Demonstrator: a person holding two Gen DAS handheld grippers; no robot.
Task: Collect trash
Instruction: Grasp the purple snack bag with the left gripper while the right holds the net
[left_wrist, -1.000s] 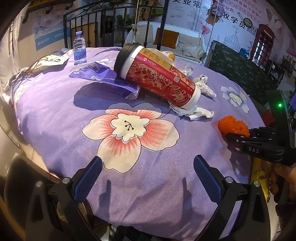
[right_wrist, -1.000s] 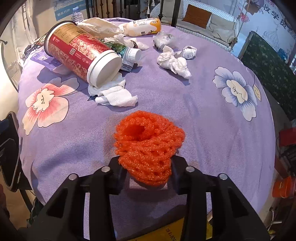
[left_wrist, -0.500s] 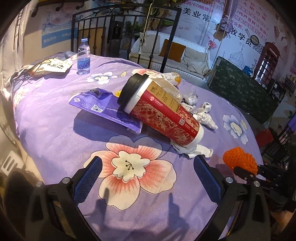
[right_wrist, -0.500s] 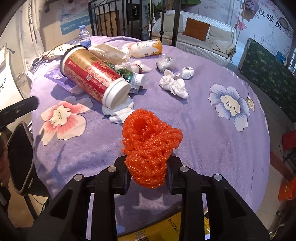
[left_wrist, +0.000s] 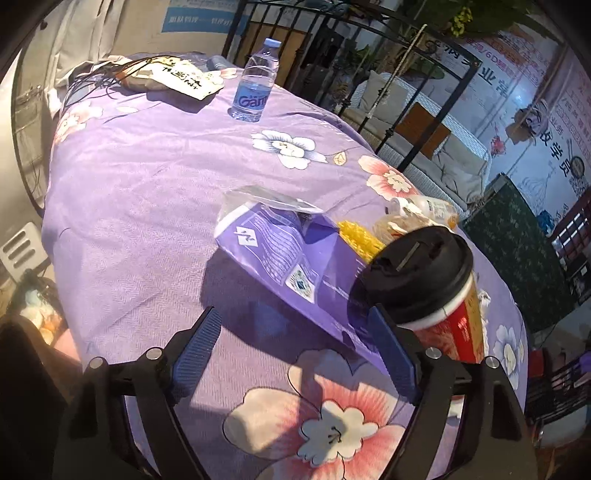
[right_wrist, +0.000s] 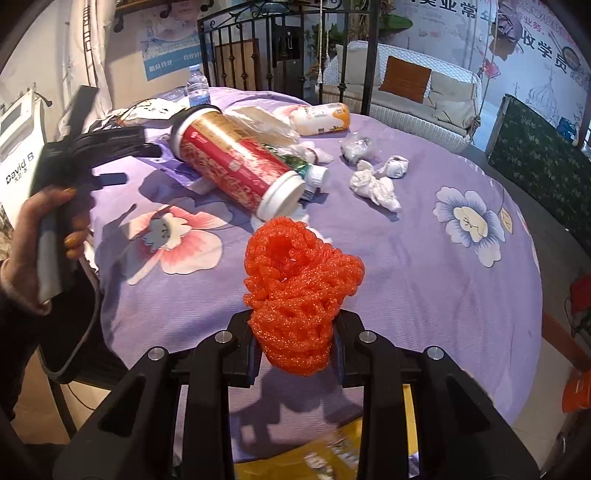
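So the right gripper (right_wrist: 293, 345) is clamped down on a scrunched-up orange mesh net (right_wrist: 299, 291), the foam-netting kind that fruit comes in. It's bright, bumpy and glittery, bunched into a fat wad with a hollow at the top, and it sticks up well past the fingertips, clear of the purple floral tablecloth (right_wrist: 424, 258). The pads themselves are mostly buried under the net, so you only see the black finger arms.

The left gripper (left_wrist: 295, 347) has its jaws wide apart, though they've just been narrowing a bit, and nothing is pinched between the blue ribbed pads (left_wrist: 197, 345). It's hanging over the edge of a purple plastic bag (left_wrist: 288, 266) that lies flat on the cloth, with the black-lidded red paper cup (left_wrist: 428, 291) just beside its right finger. The cup lies on its side; its far end is cut off behind that finger in the left view, but the right view shows the white base.

Farther out: crumpled white tissues (right_wrist: 373, 186), an orange-and-white bottle (right_wrist: 321, 118) lying down, and an upright water bottle (left_wrist: 255, 85) at the far edge. Something yellow (left_wrist: 356, 238) peeks out behind the bag, can't tell what. In the right view a hand (right_wrist: 44, 236) grips the left tool's handle.
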